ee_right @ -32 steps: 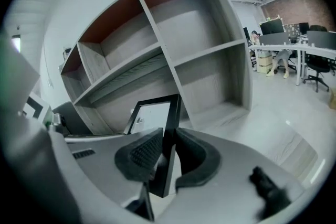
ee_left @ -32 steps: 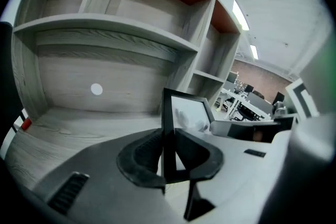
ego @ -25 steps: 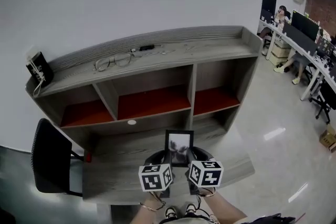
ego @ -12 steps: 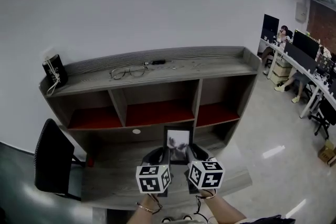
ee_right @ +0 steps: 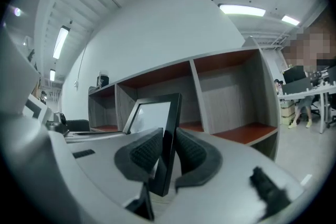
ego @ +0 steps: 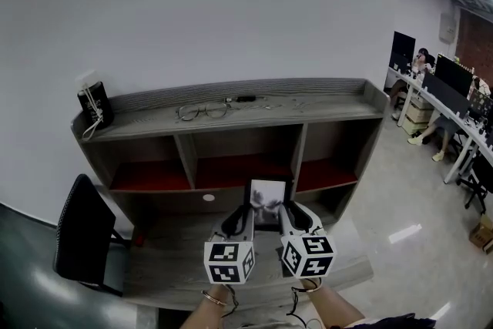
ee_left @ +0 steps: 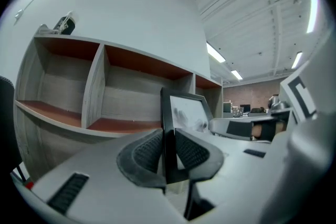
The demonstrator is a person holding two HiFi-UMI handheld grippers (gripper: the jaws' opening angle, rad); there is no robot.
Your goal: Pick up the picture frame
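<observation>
You are in the lifting step of the task. The black rectangular picture frame [ego: 267, 200] with its pale print stands close to upright between your 2 grippers, in front of the middle compartment of the grey wooden shelf unit [ego: 231, 102] and above the grey wooden desk top [ego: 166, 273]. Your left gripper [ego: 246, 213] is clamped on the frame's left rail: in the left gripper view its 2 ribbed pads [ee_left: 144, 152] press on the front and back faces of that rail, so the jaws stand only as far apart as the rail is thick. Your right gripper [ego: 286, 212] holds the right rail the same way, and the right gripper view shows its dark pads [ee_right: 190, 153] squeezing the rail from both sides. The frame seems clear of the desk, since the right gripper view shows wood below its bottom corner, but in the head view your grippers hide the lower edge, so you cannot be sure from there. The pickup looks almost complete. For the next move, keep both grips firm and equal and raise the 2 hands together at the same level. If 1 hand leads, the thin rails could pivot in the pads and twist the frame. Stay in front of the shelf edge, well apart from the wire-rimmed spectacles [ego: 202, 111] on top.
</observation>
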